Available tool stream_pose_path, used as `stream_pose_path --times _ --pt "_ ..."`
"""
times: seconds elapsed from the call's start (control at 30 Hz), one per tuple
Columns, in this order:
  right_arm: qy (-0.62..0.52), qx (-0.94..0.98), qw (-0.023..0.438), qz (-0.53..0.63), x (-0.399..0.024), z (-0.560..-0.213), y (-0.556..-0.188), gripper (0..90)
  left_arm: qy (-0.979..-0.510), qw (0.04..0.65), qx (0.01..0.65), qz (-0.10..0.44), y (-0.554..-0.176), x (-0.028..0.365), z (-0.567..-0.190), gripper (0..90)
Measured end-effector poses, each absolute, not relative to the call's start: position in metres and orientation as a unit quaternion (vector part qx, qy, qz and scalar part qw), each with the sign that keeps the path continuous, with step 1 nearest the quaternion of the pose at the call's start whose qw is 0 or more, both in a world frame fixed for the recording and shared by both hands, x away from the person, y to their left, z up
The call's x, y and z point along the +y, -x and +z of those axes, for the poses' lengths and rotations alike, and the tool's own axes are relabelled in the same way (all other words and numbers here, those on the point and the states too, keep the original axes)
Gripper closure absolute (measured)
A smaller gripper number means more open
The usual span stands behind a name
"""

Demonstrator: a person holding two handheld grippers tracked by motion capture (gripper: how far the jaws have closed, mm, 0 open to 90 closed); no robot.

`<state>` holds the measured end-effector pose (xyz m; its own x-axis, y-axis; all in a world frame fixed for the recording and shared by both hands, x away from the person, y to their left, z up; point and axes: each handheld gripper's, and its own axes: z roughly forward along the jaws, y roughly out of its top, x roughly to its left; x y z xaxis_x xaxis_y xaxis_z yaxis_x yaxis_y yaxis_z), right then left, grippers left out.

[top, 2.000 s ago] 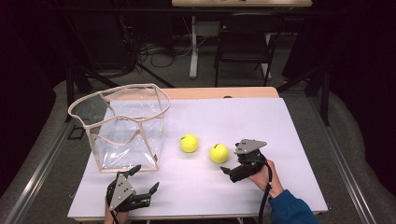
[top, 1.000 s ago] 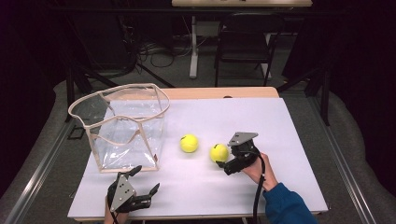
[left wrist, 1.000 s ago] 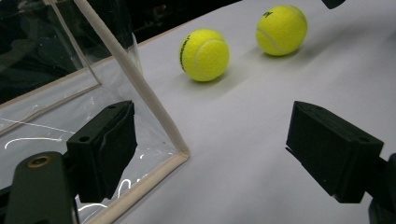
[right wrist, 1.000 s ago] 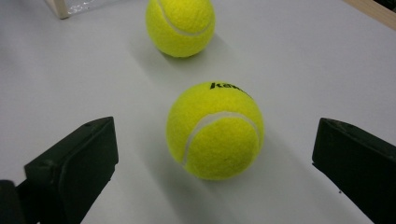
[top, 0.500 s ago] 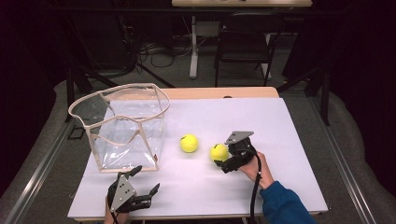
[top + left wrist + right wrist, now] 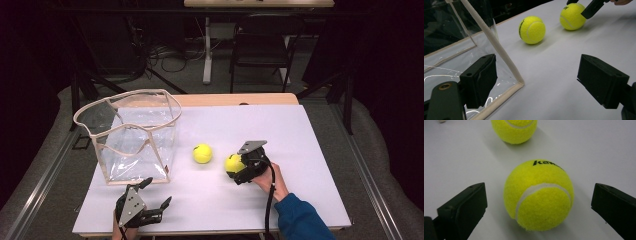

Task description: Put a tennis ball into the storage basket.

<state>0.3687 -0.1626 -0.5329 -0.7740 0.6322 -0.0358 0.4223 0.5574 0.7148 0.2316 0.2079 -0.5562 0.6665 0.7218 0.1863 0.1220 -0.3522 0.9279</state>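
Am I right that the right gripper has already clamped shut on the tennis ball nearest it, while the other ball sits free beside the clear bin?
Not quite. The right gripper is open: in the right gripper view its jaws stand apart on either side of the near tennis ball, with gaps showing, so nothing is clamped yet. The rest holds: the other ball sits free on the table beside the clear bin.

R tool (image 6: pixel 537 207) jaws wide apart, near ball (image 6: pixel 539 195) between, 2nd ball (image 6: pixel 514 130) beyond

From my right gripper view, the far tennis ball (image 6: pixel 514 130) is cut off by the top edge.
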Motion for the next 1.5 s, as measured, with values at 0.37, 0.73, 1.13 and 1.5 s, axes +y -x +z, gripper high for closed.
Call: stream_pose_path --times 0.37,0.73,1.13,1.5 --pt "-0.305 0.872 0.143 0.355 -0.159 -0.54 -0.37 0.0 -0.768 0.496 0.274 0.299 -0.232 0.208 -0.556 16.1" --pt "-0.311 0.869 0.147 0.355 -0.158 -0.542 -0.371 7.6 -0.768 0.496 0.274 0.299 -0.232 0.208 -0.556 16.1" --pt "-0.323 0.869 0.145 0.344 -0.157 -0.546 -0.373 15.5 -0.768 0.496 0.274 0.299 -0.231 0.208 -0.556 16.1" --pt "-0.32 0.875 0.14 0.336 -0.155 -0.548 -0.373 25.0 -0.771 0.493 0.271 0.299 -0.231 0.208 -0.556 16.1"
